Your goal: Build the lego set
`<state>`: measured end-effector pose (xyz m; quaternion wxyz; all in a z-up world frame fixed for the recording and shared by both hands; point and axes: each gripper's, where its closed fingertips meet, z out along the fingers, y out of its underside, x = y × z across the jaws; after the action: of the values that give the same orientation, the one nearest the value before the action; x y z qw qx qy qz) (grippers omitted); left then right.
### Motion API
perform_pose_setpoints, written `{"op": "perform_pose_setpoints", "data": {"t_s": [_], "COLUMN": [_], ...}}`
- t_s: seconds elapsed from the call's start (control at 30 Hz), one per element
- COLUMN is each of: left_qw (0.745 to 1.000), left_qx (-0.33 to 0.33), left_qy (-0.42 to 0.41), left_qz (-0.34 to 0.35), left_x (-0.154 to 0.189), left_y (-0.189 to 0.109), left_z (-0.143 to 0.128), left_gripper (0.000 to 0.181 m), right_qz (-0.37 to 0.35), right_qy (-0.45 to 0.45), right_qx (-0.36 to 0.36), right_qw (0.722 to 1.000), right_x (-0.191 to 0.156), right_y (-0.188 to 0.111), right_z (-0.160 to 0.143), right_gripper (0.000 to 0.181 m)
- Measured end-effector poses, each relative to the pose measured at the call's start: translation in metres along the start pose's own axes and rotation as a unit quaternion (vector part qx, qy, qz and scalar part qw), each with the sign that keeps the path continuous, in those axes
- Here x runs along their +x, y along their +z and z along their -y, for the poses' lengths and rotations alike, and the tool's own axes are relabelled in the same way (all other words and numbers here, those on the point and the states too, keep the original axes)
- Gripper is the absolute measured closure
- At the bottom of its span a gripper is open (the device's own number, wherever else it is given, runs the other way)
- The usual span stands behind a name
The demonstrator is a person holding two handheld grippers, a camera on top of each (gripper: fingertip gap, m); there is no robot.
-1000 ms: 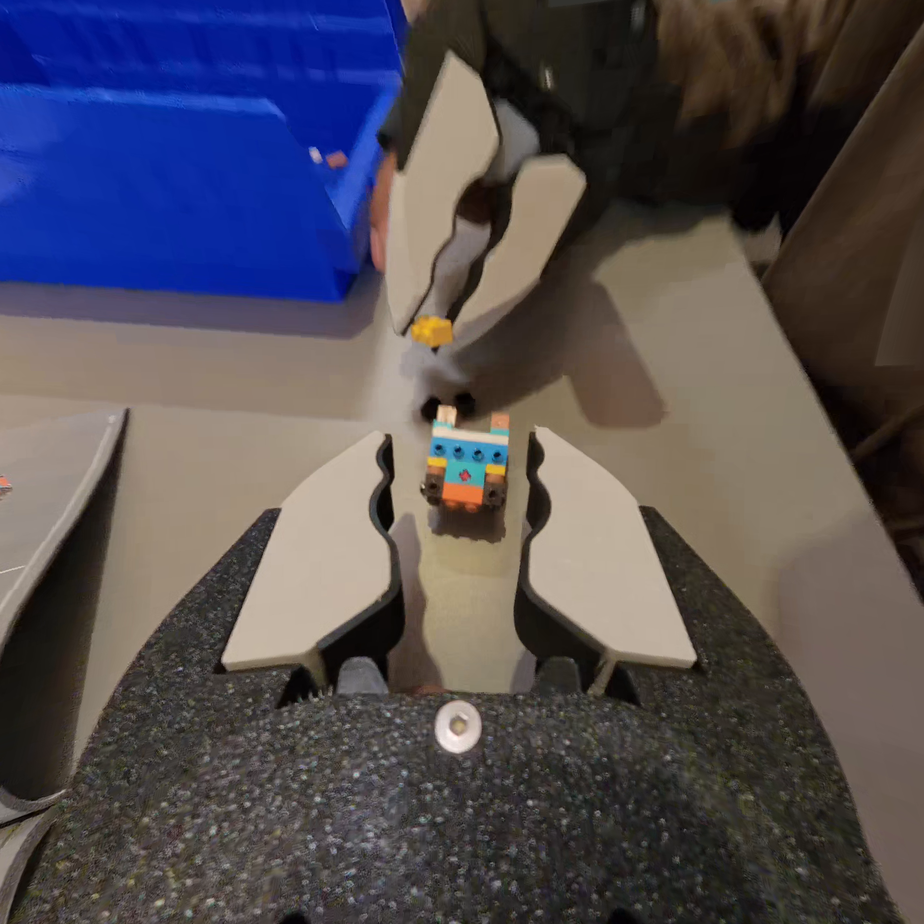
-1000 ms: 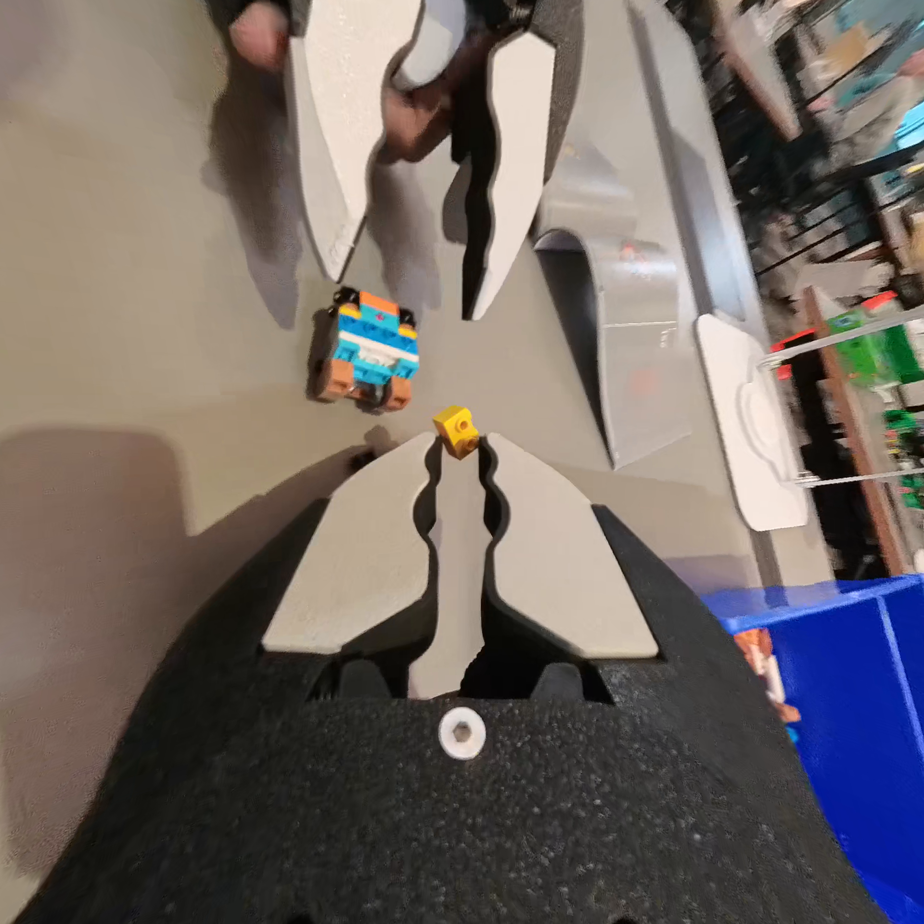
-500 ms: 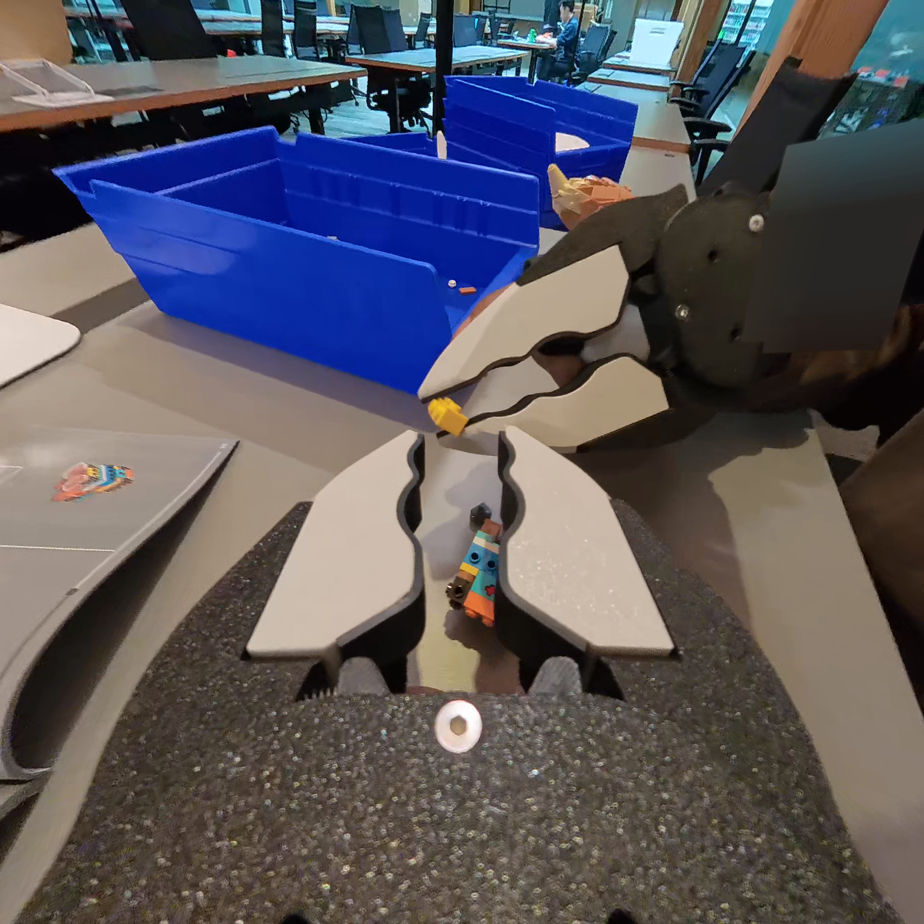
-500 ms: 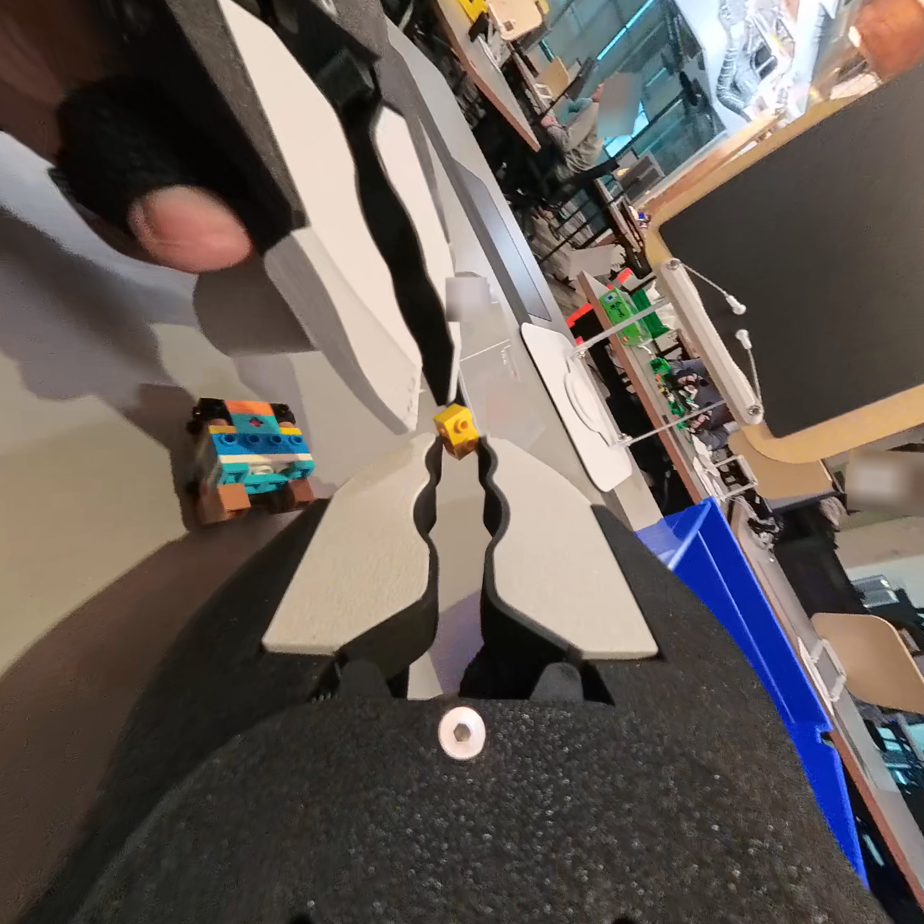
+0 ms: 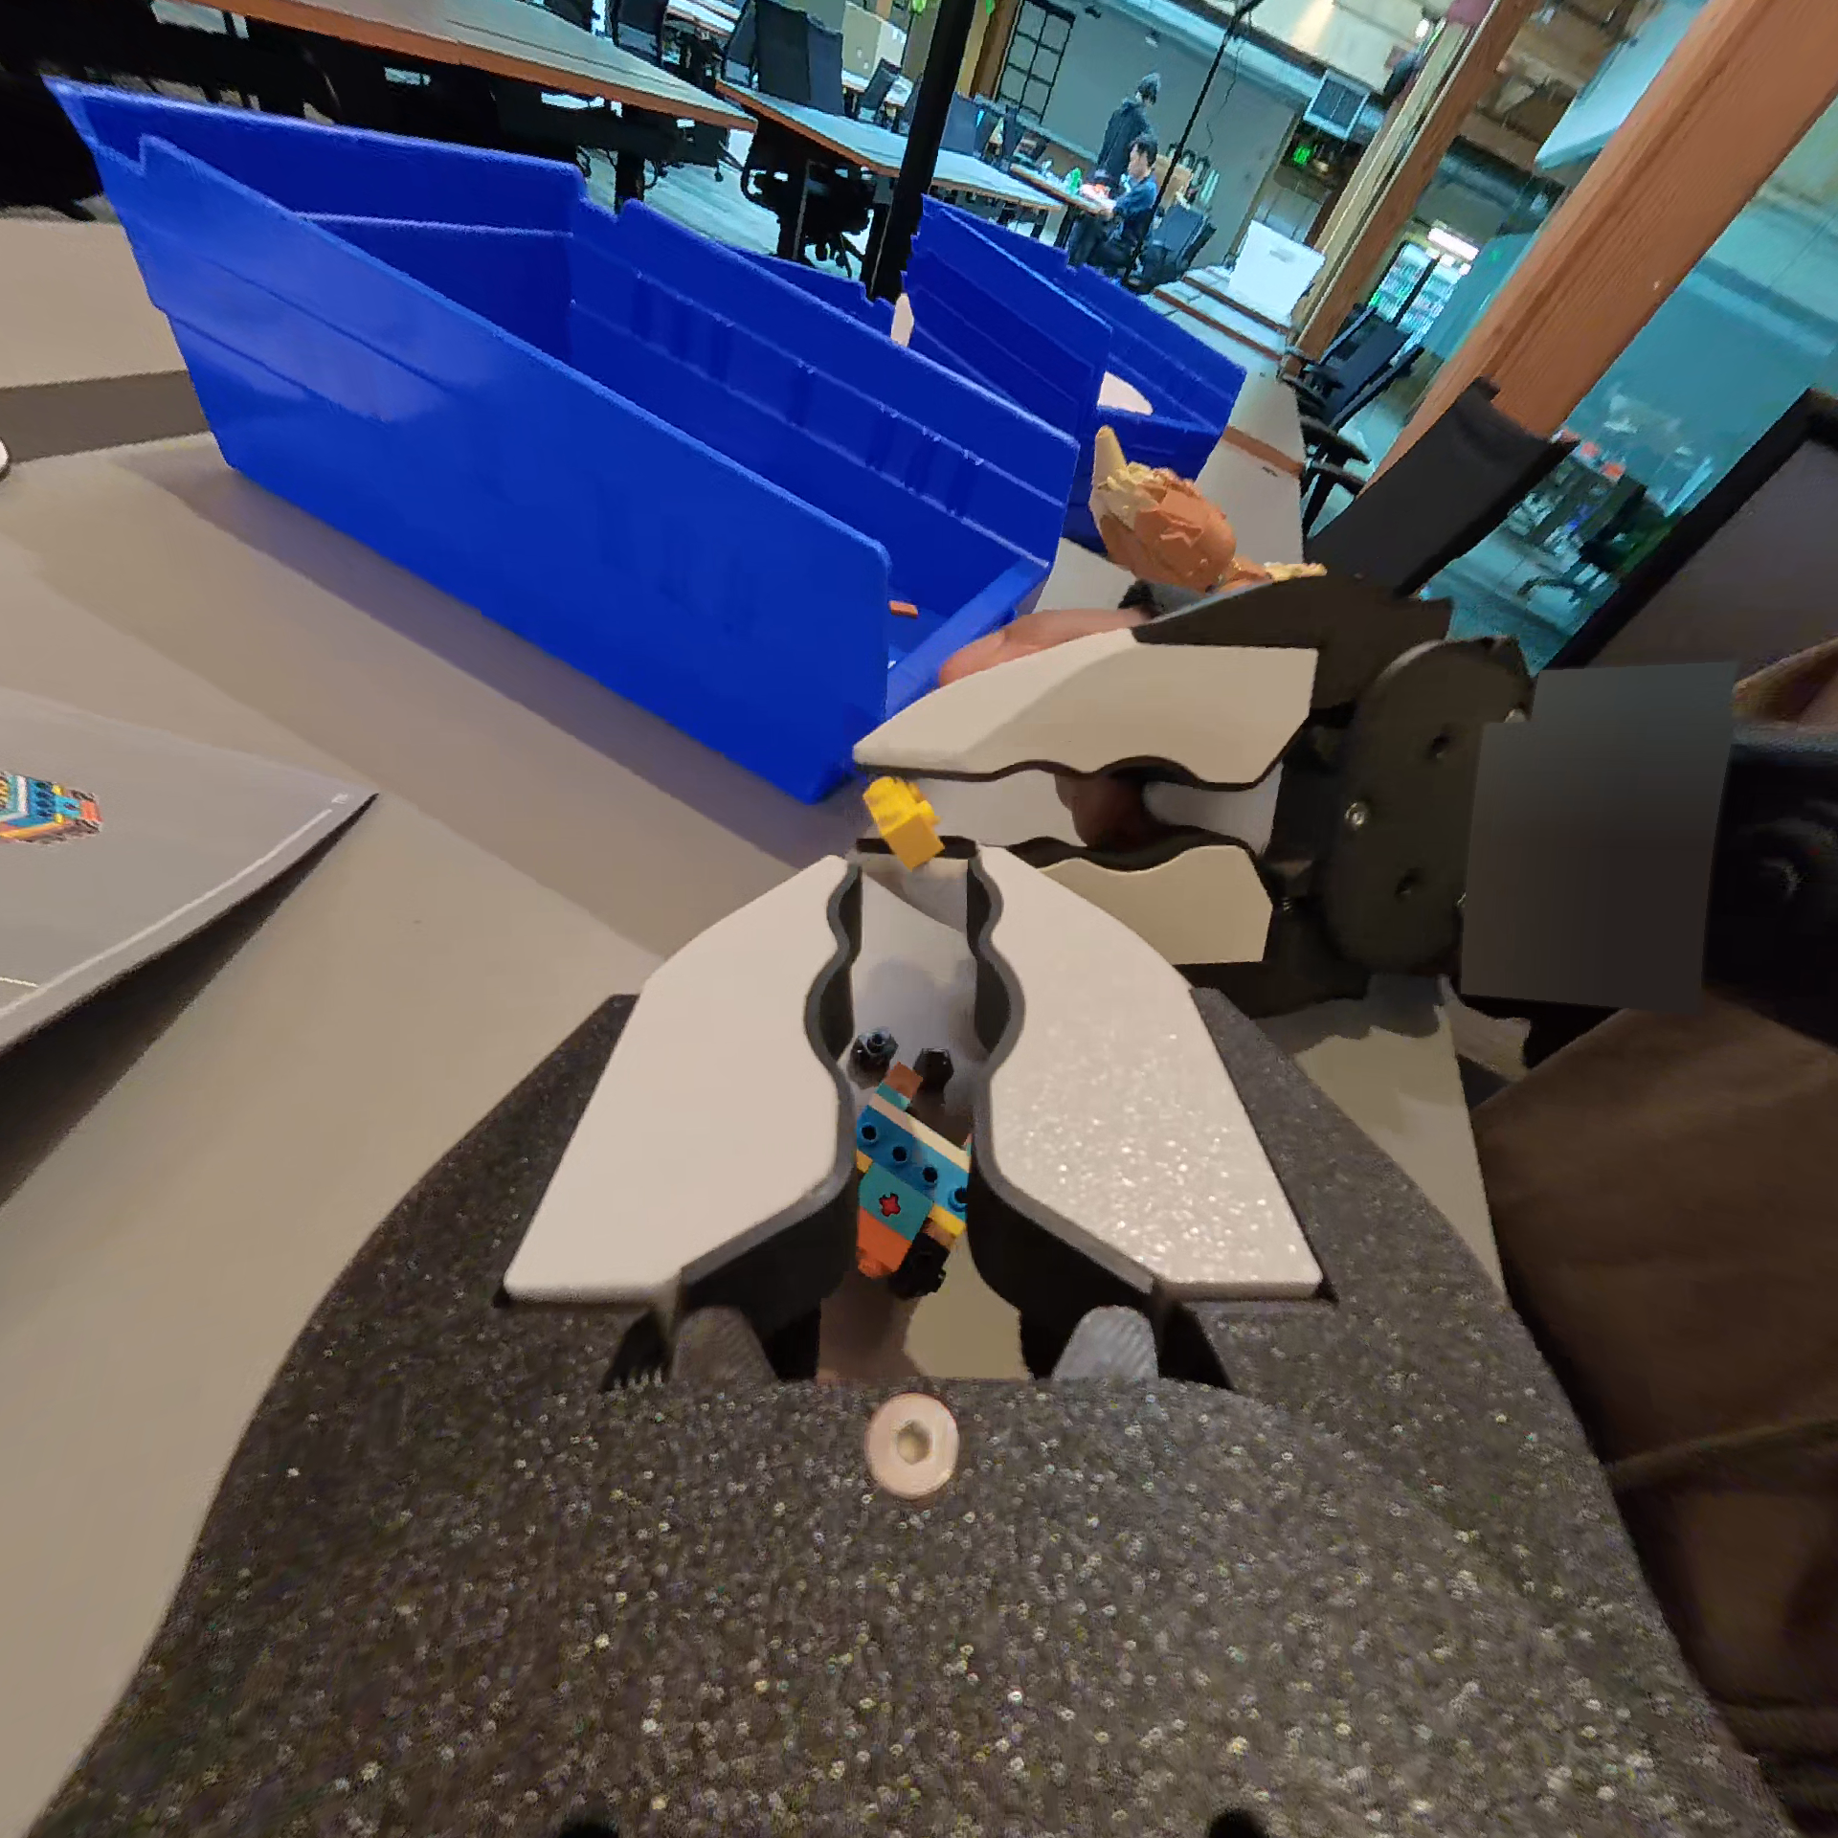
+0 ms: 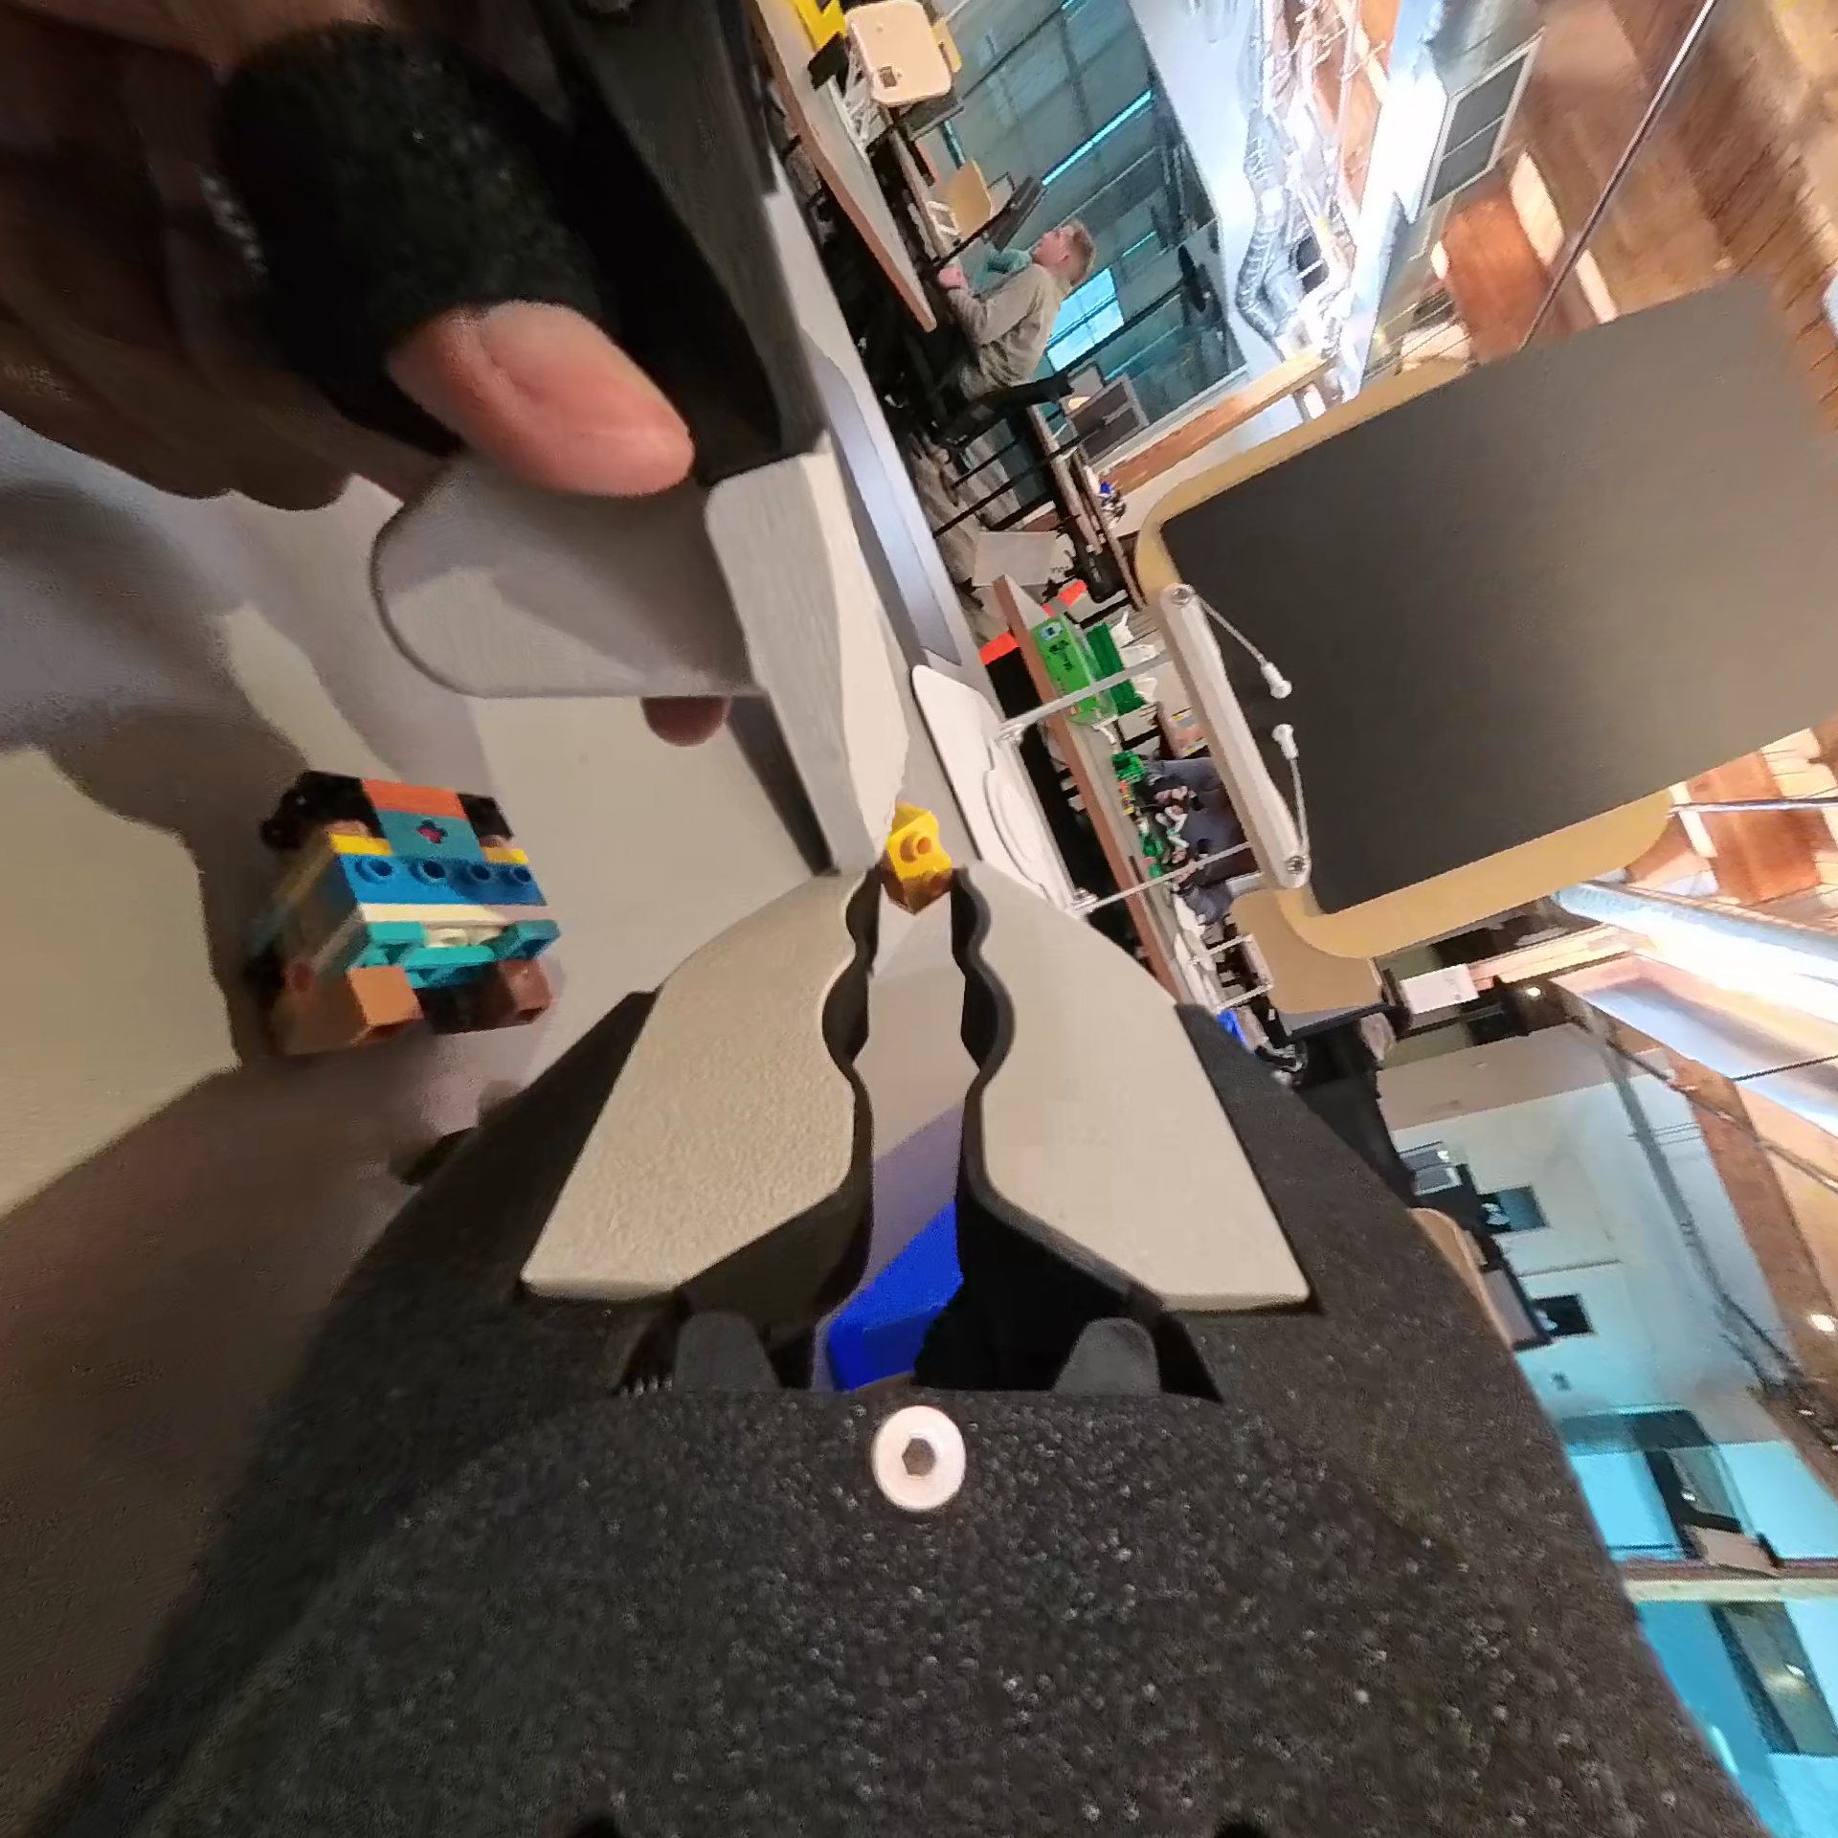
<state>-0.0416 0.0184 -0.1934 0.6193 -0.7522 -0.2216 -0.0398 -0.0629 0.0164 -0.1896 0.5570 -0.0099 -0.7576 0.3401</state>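
My right gripper (image 6: 917, 875) is shut on a small yellow brick (image 6: 915, 860) at its fingertips. In the left wrist view it (image 5: 870, 806) comes in from the right, lying sideways, with the yellow brick (image 5: 900, 821) just above my left gripper's tips. My left gripper (image 5: 913, 867) has its jaws a narrow gap apart and holds nothing. The colourful lego model (image 5: 910, 1184), blue, teal and orange with black wheels, lies on the grey table below it, seen through the gap. In the right wrist view the model (image 6: 398, 915) sits at the left, under the left gripper's fingers (image 6: 816, 676).
A long blue bin (image 5: 557, 448) stands behind the grippers, with more blue bins beyond it. An instruction booklet (image 5: 149, 875) lies at the left. A brown brick figure (image 5: 1164, 517) stands at the back right. A white tray (image 6: 955, 736) lies farther off. Both grippers' tips are roughly 30 centimeters from the brown brick figure (image 5: 1164, 517).
My left gripper has moved over the model, tilted up, and narrowed its jaws. My right gripper has brought the yellow brick to the left gripper's tips.
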Motion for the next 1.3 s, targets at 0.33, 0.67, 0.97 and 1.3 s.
{"op": "perform_pose_setpoints", "data": {"t_s": [0.33,0.67,0.97,1.3], "left_qw": [0.996,0.991,0.991,0.993], "left_qx": [0.018,0.032,0.040,0.037], "left_qy": [-0.077,-0.109,-0.115,-0.083], "left_qz": [-0.045,-0.070,-0.064,-0.076], "left_x": [0.005,0.008,0.005,0.003], "left_y": [-0.002,-0.003,-0.003,-0.006], "left_z": [0.004,0.006,0.006,0.005], "left_gripper": [0.167,0.165,0.168,0.173], "right_qz": [-0.054,-0.070,-0.079,-0.045], "right_qy": [-0.081,-0.101,-0.113,-0.103], "right_qx": [0.009,0.010,0.009,0.036], "right_qw": [0.995,0.992,0.990,0.993], "right_x": [0.003,0.005,0.005,-0.002], "right_y": [-0.002,-0.002,-0.002,-0.002], "right_z": [0.007,0.009,0.010,0.012], "right_gripper": [0.168,0.169,0.169,0.161]}}
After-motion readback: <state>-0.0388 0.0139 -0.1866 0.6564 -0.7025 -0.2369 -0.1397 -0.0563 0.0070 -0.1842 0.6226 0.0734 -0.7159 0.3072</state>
